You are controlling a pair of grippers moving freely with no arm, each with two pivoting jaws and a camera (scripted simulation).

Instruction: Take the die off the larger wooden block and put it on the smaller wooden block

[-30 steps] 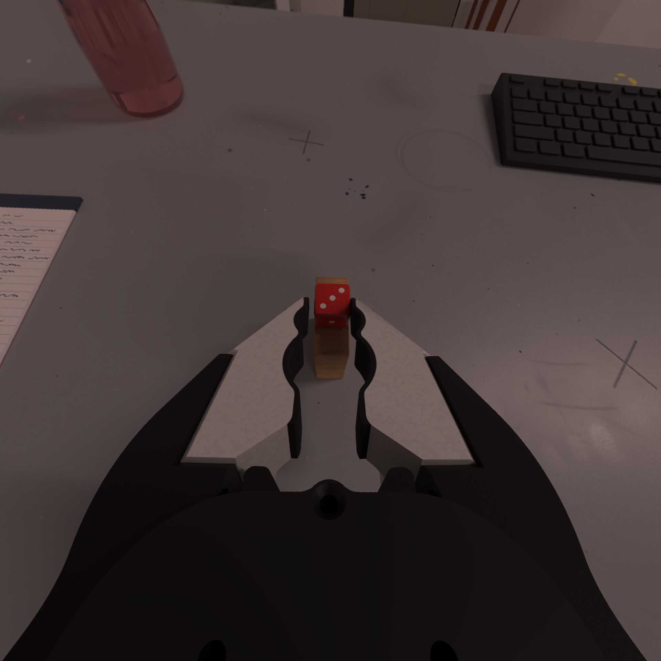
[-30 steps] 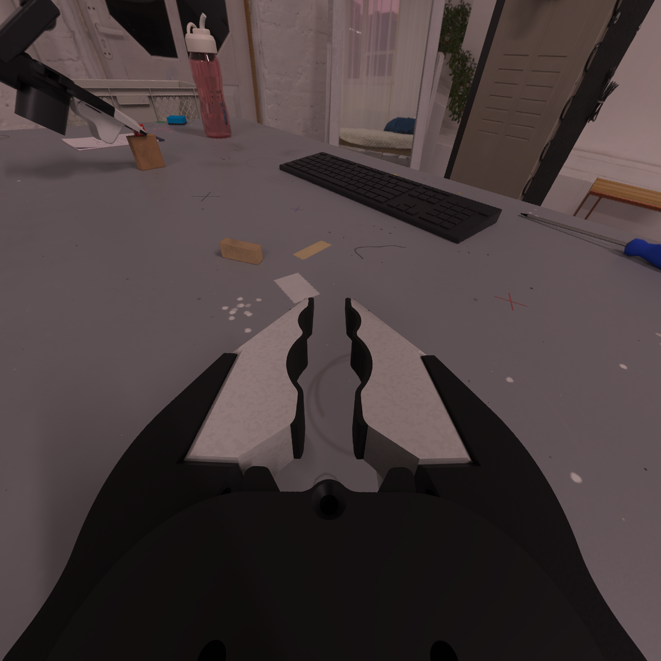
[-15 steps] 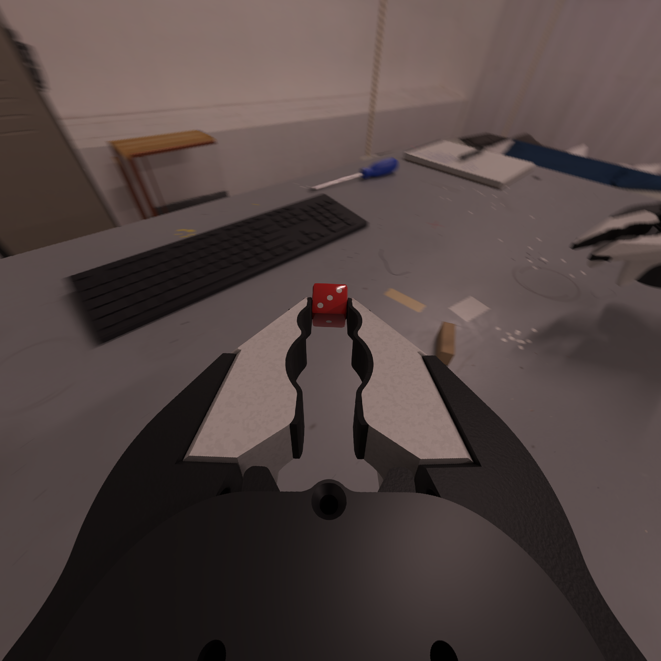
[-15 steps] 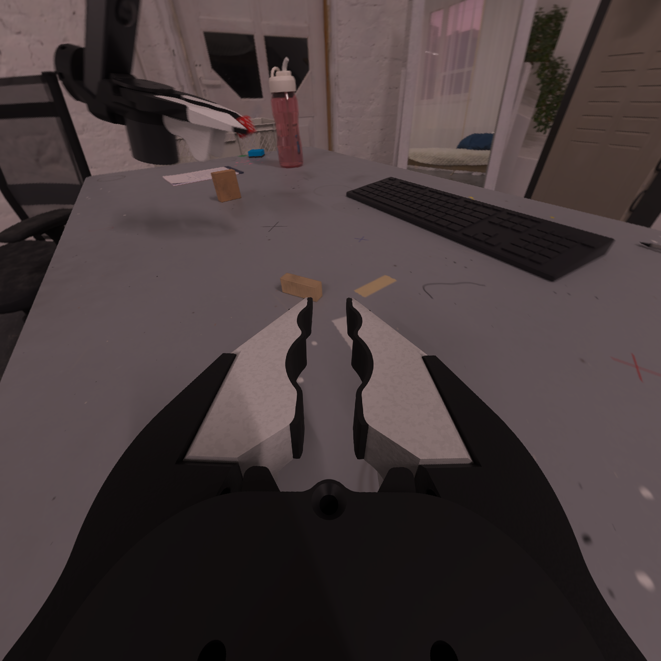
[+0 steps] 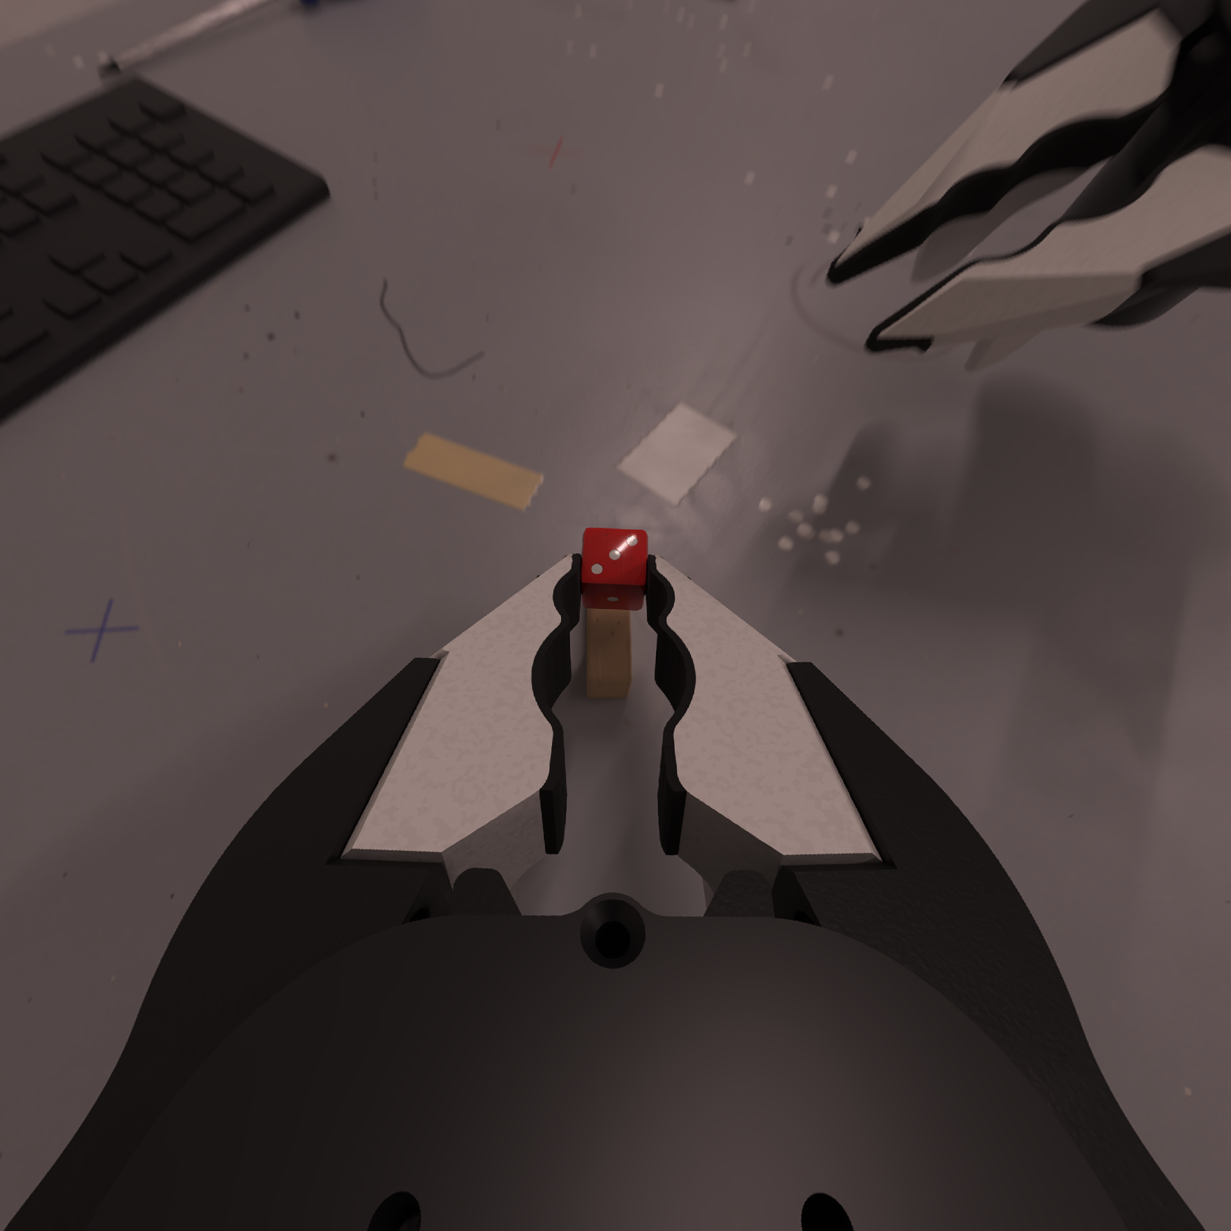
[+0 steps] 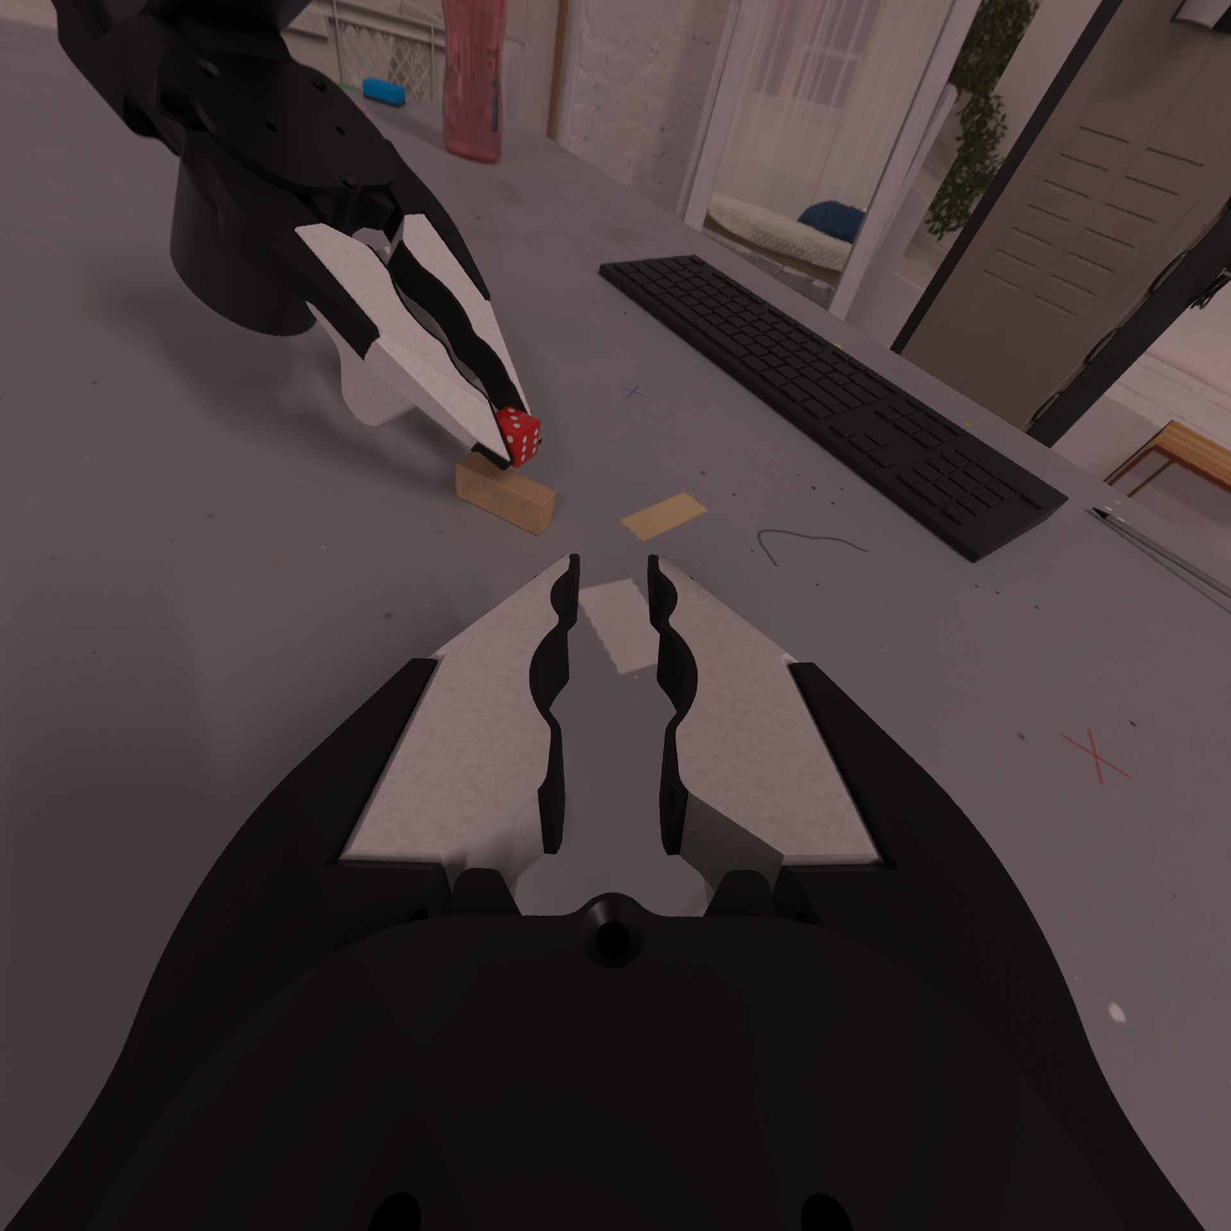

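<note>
The red die is pinched between the tips of the left gripper, held just above the smaller wooden block, which lies flat on the grey tabletop. The right gripper hovers nearby, spread and empty. Beyond stand a black keyboard and a pink bottle; its contents are unclear.

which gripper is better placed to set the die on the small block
Left. The left hand-held gripper already grips the red die just above the smaller wooden block; the right hand-held gripper is open and empty, short of the block.
</note>
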